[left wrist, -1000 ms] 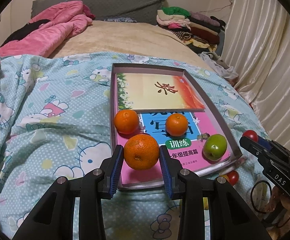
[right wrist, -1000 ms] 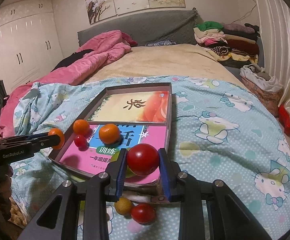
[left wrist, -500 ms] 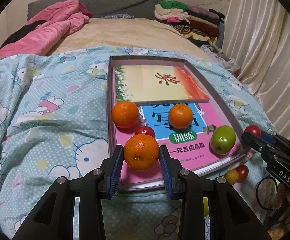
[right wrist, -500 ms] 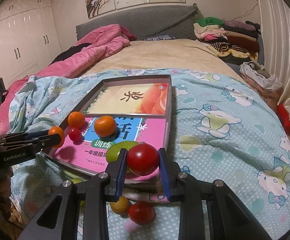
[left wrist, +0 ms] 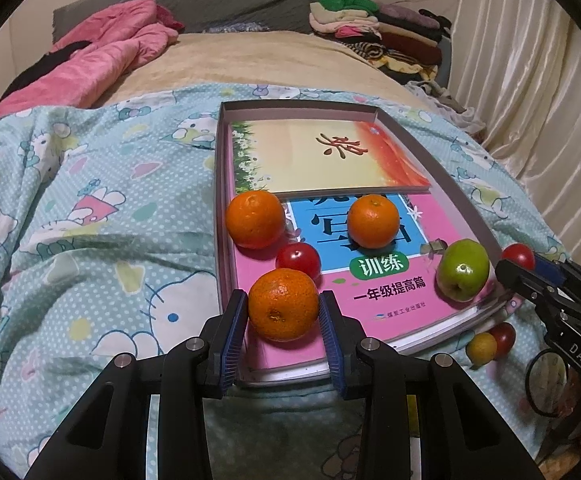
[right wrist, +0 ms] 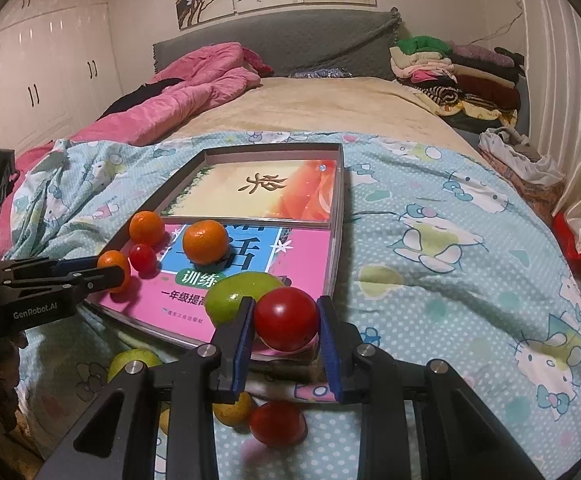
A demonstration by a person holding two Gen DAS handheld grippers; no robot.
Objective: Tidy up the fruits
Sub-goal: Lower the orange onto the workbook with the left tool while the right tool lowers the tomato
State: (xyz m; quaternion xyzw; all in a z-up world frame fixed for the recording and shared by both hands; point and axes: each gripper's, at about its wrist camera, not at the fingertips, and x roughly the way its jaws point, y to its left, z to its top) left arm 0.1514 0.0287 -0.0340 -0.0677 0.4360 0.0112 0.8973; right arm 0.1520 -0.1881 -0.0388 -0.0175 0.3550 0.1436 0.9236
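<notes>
Holding one fruit each, both tongs hang over the near end of the tray [left wrist: 442, 152], which sits on the bed w/ a blue cartoon blanket [left wrist: 90, 208].

Left tongs [left wrist: 283, 312]: squeezed onto an orange [left wrist: 283, 305], pads tight on both sides. Right tongs [right wrist: 286, 326]: squeezed onto a red tomato [right wrist: 287, 318], pads tight too.

Where stuff is: the tray has 2 books in it. On the pink book [left wrist: 382, 304] sit 2 more oranges [left wrist: 255, 219] [left wrist: 373, 221], a small tomato [left wrist: 298, 260] & a green fruit [left wrist: 463, 269].

Key bit: the held orange is over the tray's near left corner, and the small tomato is just past it, very close. So the free spot is right below, not further ahead. The held tomato is over the near right corner, beside the green fruit, maybe just at the rim. Prob needs a nudge forward so it lands inside.

Still loose on the blanket, outside the near edge: a yellow fruit [left wrist: 481, 347] & another tomato [right wrist: 277, 423]. Right tongs are nearer to those.
</notes>
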